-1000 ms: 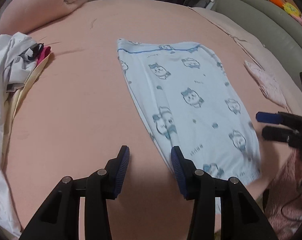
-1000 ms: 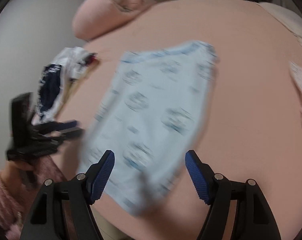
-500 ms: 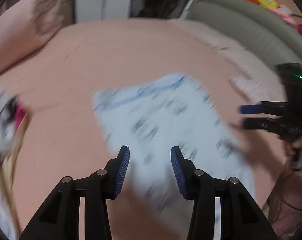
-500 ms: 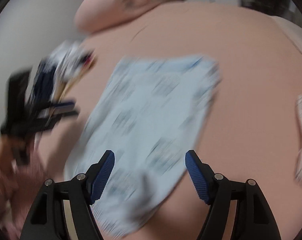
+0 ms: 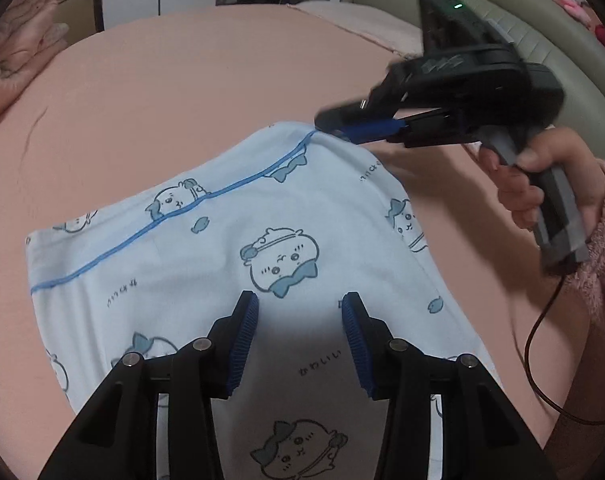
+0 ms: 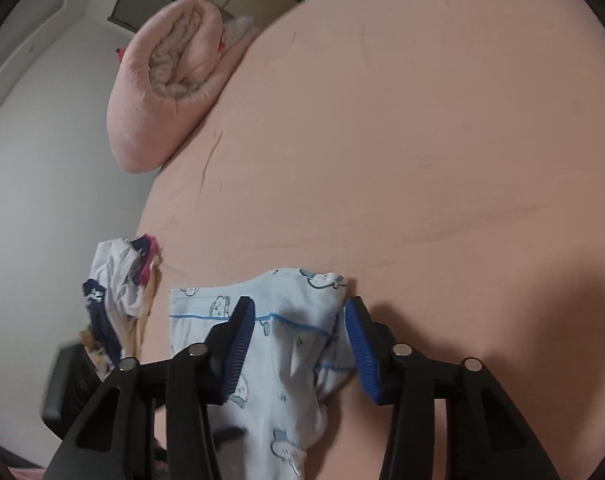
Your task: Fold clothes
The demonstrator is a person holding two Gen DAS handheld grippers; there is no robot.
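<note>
A light-blue garment (image 5: pixel 222 260) printed with cartoon animals lies flat on the pink bed sheet (image 5: pixel 182 80). My left gripper (image 5: pixel 300 340) hovers open over its middle, nothing between the pads. My right gripper (image 5: pixel 334 128), held by a hand (image 5: pixel 522 192) in a fluffy pink sleeve, is at the garment's far right corner. In the right wrist view the right gripper (image 6: pixel 300 332) is closing, and the garment's edge (image 6: pixel 286 392) is bunched up between its blue pads, filling the gap.
A rolled pink quilt (image 6: pixel 170 80) lies at the far left of the bed. A heap of white, navy and pink clothes (image 6: pixel 118 300) sits at the bed's left edge. A grey padded surround (image 5: pixel 462 12) runs along the right. A dark cable (image 5: pixel 538 352) hangs below the right hand.
Both grippers have swept forward over the garment. The right gripper reached its far corner and its jaws have narrowed around the bunched cloth. The left jaws kept their width.
</note>
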